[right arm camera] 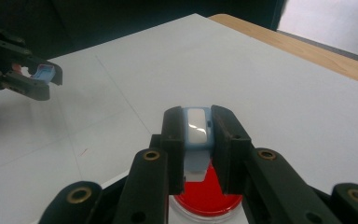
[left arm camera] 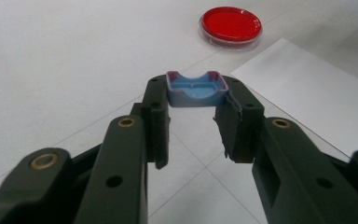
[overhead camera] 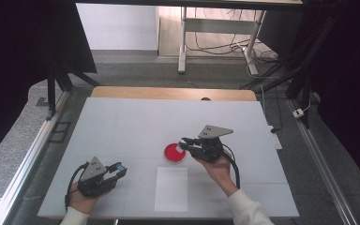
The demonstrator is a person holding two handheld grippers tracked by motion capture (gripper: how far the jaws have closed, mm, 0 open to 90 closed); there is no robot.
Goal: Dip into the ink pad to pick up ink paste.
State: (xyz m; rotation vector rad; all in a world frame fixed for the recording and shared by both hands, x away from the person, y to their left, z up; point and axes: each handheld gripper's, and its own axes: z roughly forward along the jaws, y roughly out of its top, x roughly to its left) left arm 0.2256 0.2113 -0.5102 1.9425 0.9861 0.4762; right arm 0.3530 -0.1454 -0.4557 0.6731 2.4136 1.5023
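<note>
Two hand-held grippers are over the white desk (overhead camera: 122, 122), one in each of the person's hands. Left hand-held gripper (overhead camera: 117, 169) sits at about 7 o'clock on the desk, low, jaws pointing toward 2 o'clock. Its jaws are part-way apart and pinch a small blue cap (left arm camera: 196, 88) with a reddish rim between the tips; the cap's hollow side faces up in the left gripper view. The same cap (right arm camera: 43, 73) is seen at 10 o'clock in the right gripper view, between the far jaws.

Right hand-held gripper (overhead camera: 186, 144) is near the desk centre, slightly toward 5 o'clock, jaws pointing to 9 o'clock. Jaws are narrow, clamped on a pale blue piece (right arm camera: 196, 131) with a white face, held upright between the tips. It hangs directly above the red dish (right arm camera: 208, 193); contact with the dish cannot be told.

Red dish (overhead camera: 174, 153), round with a clear rim, lies flat just off centre. A white sheet (overhead camera: 171, 188) lies just beside it at 6 o'clock, apart from it.
</note>
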